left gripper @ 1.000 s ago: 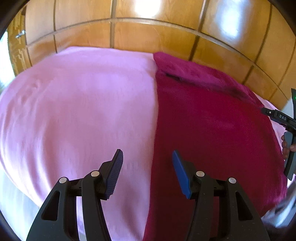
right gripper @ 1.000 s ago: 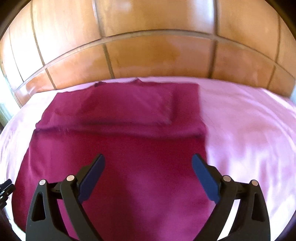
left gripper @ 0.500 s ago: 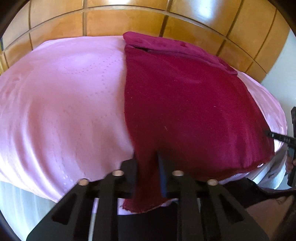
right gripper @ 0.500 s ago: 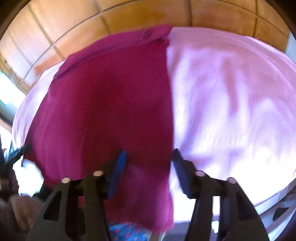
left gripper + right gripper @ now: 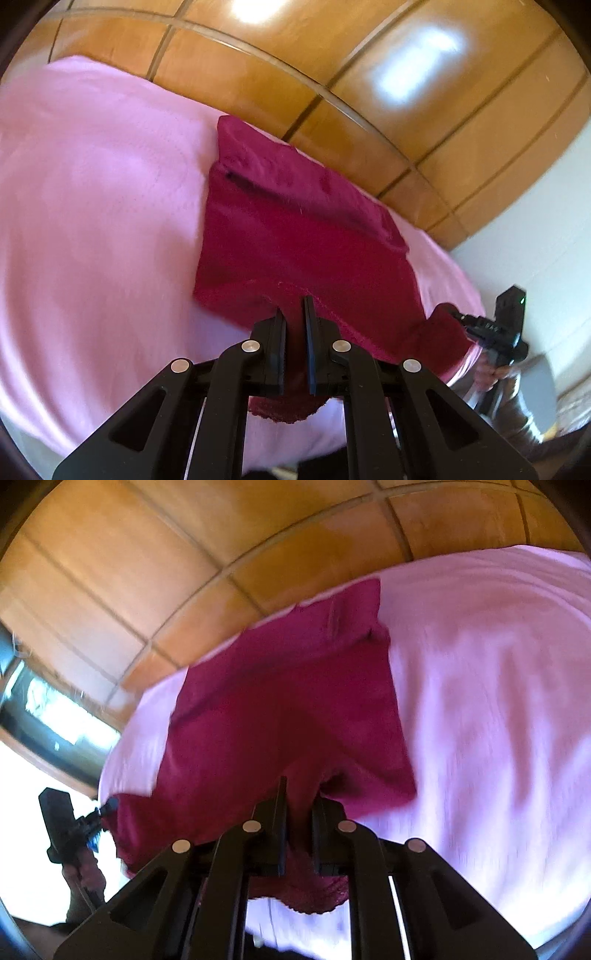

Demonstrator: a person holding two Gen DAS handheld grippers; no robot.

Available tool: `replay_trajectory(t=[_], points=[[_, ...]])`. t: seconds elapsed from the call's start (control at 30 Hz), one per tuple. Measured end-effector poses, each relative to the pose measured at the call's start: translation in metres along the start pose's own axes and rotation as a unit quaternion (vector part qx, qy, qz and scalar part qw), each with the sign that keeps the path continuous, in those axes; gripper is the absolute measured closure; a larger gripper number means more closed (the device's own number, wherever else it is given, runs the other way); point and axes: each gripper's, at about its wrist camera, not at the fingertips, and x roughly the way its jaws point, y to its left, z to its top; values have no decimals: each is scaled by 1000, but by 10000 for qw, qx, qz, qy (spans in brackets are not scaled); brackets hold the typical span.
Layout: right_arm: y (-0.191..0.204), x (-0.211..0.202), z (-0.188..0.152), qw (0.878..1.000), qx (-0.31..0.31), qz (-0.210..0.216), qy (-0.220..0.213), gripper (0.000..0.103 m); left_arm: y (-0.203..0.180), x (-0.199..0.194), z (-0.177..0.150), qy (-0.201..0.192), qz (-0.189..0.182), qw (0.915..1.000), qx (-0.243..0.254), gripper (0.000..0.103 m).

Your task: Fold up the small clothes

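Note:
A crimson garment [image 5: 295, 229] lies on a pink bedsheet [image 5: 92, 221], with a folded-over band at its far end by the headboard. My left gripper [image 5: 293, 310] has its jaws closing tight on the garment's near left corner, and the pads press the fabric. That corner is lifted off the sheet. In the right wrist view the same garment [image 5: 280, 701] bunches up into my right gripper [image 5: 301, 794], whose jaws are closing on the near right corner and pinch the cloth. Each view shows the other gripper at the opposite corner: right gripper [image 5: 460, 315], left gripper [image 5: 107, 806].
A glossy wooden headboard [image 5: 332, 74] runs behind the bed. The pink sheet [image 5: 498, 720] spreads wide on both sides of the garment. A white wall [image 5: 546, 240] stands past the bed's right side, and a bright window [image 5: 48, 709] past its left. A person's hand [image 5: 487, 373] holds the right gripper.
Both grippers went from open above the garment to shut on its near corners. The near hem has come up off the sheet, and both views have tilted.

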Motion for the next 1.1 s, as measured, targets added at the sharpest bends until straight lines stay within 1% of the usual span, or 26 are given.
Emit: replay_trajectory(t=[0.07, 0.13, 0.2, 0.3, 0.37, 0.4, 0.43, 0.47, 0.5, 0.53, 0.57, 0.63, 0.67, 0.73, 0.83, 0.87, 0.9, 0.93, 0.97, 1.0, 1.03, 1.07, 1.1], points=[[-7, 14, 14, 9998, 158, -80, 24, 94, 5, 9, 14, 6, 96, 9999, -100, 96], [-12, 22, 17, 9995, 248, -182, 10, 94, 12, 27, 34, 38, 94, 9995, -307, 96], [-18, 33, 28, 9989, 378, -265, 31, 94, 17, 43, 51, 99, 201, 9986, -480, 96], [-30, 38, 45, 9984, 457, -340, 5, 94, 17, 61, 74, 94, 330, 9980, -535, 96], [-35, 38, 49, 9982, 539, -248, -31, 89, 17, 70, 87, 126, 376, 9977, -541, 96], [-38, 34, 48, 9981, 587, -175, -57, 79, 20, 71, 92, 138, 458, 9967, -650, 94], [-41, 32, 51, 9978, 662, -12, -82, 61, 24, 72, 95, 138, 468, 9958, -775, 84], [-42, 28, 49, 9969, 750, 172, -134, 48, 29, 71, 97, 102, 414, 9951, -896, 75], [-44, 20, 48, 9959, 831, 251, -272, 22, 35, 67, 98, -10, 418, 9935, -1063, 50], [-44, 12, 48, 9951, 856, 276, -410, 12, 43, 60, 98, -191, 511, 9909, -1233, 32], [-46, 1, 46, 9942, 862, 320, -560, 11, 52, 54, 97, -355, 535, 9885, -1367, 31], [-53, -14, 41, 9926, 923, 395, -684, 11, 66, 46, 89, -334, 496, 9862, -1542, 31], [-57, -21, 36, 9925, 932, 337, -715, 11, 71, 42, 83, -318, 509, 9855, -1585, 31], [-62, -29, 22, 9942, 846, 168, -640, 11, 75, 37, 73, -253, 504, 9873, -1488, 31], [-63, -24, 4, 9968, 682, -37, -423, 12, 71, 32, 49, -69, 396, 9919, -1207, 31], [-61, -20, -4, 9977, 575, -151, -335, 14, 67, 31, 40, 7, 343, 9936, -1073, 31], [-54, -8, -6, 9982, 481, -242, -261, 19, 63, 31, 35, 58, 330, 9947, -969, 31], [-50, 0, -8, 9985, 402, -314, -187, 26, 58, 33, 31, 114, 332, 9957, -858, 32], [-47, 7, -11, 9985, 333, -423, -140, 31, 54, 36, 28, 169, 348, 9964, -750, 34], [-44, 12, -11, 9982, 278, -500, -159, 39, 50, 41, 27, 234, 385, 9968, -664, 44], [-41, 15, -11, 9980, 208, -572, -195, 50, 45, 46, 26, 317, 367, 9971, -590, 63], [-40, 17, -9, 9978, 199, -609, -185, 56, 43, 50, 27, 384, 361, 9972, -530, 68], [-37, 21, -5, 9974, 197, -669, -178, 65, 39, 54, 27, 406, 485, 9971, -427, 83]])
